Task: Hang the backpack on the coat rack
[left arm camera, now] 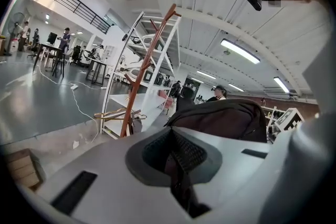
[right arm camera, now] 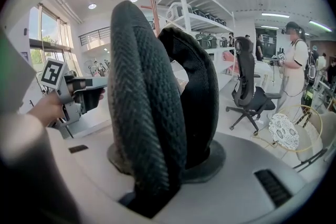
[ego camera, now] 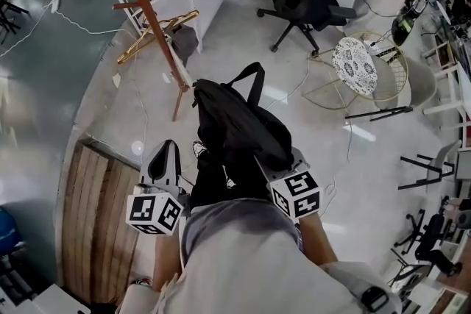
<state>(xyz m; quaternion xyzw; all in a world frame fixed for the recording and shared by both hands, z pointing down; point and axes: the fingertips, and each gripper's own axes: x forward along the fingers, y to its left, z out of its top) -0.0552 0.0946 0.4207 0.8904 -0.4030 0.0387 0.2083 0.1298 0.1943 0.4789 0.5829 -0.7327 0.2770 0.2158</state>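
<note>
Held the black backpack [ego camera: 235, 125] off the floor, just ahead of the body and well short of the wooden coat rack [ego camera: 147, 11], which stood to the upper left in the head view. Clamped the right claw [ego camera: 288, 162] on a padded strap of the pack, probably to bear the weight low and leave the top carry loop [ego camera: 250, 77] free and pointing towards the rack. Held the left claw [ego camera: 165, 158] with jaws together on nothing, just beside the pack, apparently in reserve for steadying or guiding the loop. Not yet hung: pack and rack were apart.
</note>
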